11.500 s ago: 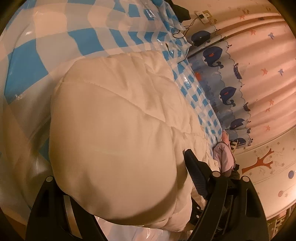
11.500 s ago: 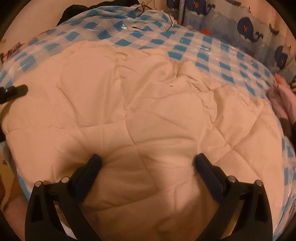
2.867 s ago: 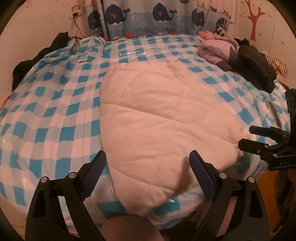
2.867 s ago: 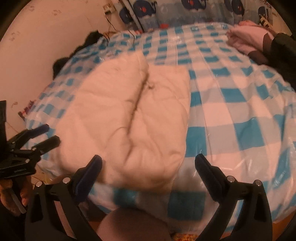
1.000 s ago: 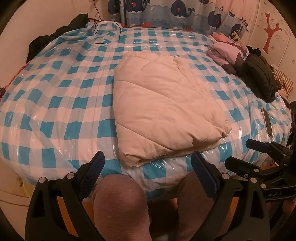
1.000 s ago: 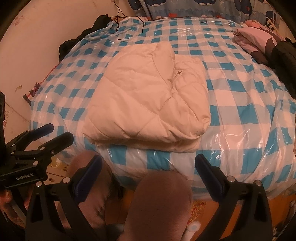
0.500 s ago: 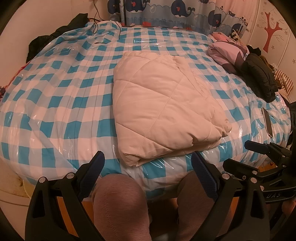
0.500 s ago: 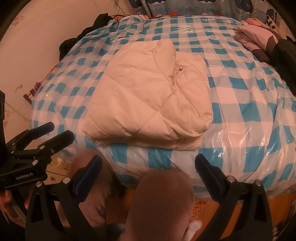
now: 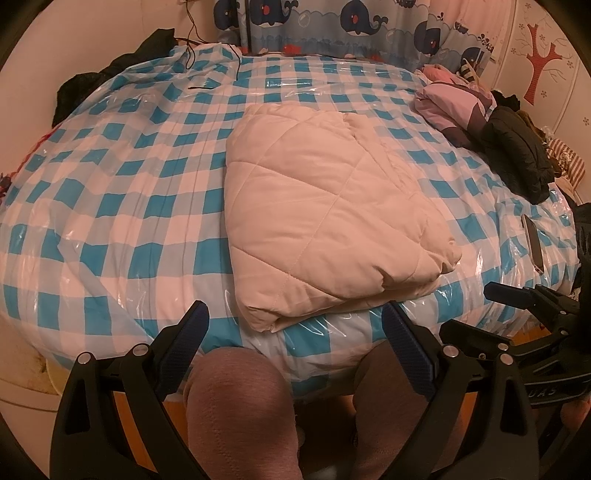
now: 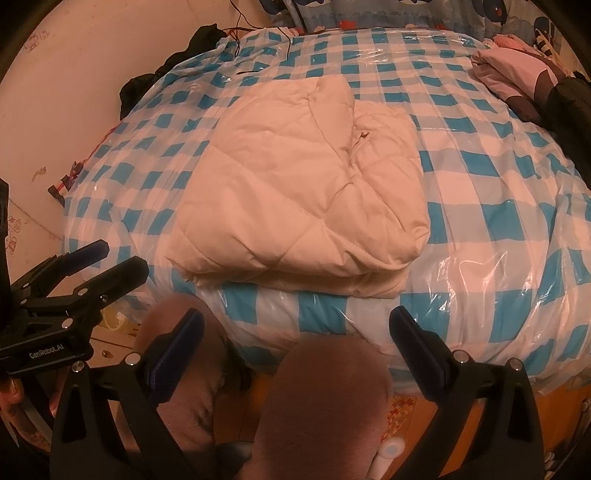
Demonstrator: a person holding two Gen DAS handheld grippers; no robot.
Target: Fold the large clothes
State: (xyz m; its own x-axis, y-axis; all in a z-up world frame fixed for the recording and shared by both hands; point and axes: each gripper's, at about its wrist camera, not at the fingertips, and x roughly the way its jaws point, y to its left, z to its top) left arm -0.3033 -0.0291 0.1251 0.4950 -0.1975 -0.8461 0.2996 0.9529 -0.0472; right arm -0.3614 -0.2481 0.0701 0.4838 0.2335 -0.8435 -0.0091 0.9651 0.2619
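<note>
A cream quilted garment (image 9: 325, 218) lies folded into a thick rectangle on the blue-and-white checked bed cover (image 9: 110, 206). It also shows in the right wrist view (image 10: 299, 192), its near edge close to the bed's front. My left gripper (image 9: 295, 332) is open and empty, held back from the bed above the person's knees. My right gripper (image 10: 295, 332) is open and empty too, also off the bed's front edge. Each gripper shows at the side of the other's view.
A pink garment (image 9: 454, 107) and a black jacket (image 9: 517, 155) lie at the bed's right side. A phone (image 9: 533, 243) lies near the right edge. Dark clothes (image 9: 110, 81) and cables sit at the far left. A whale-print curtain (image 9: 351, 26) hangs behind.
Both grippers have let go of the garment and pulled back off the bed. The garment now lies folded; in the last second the views have barely shifted.
</note>
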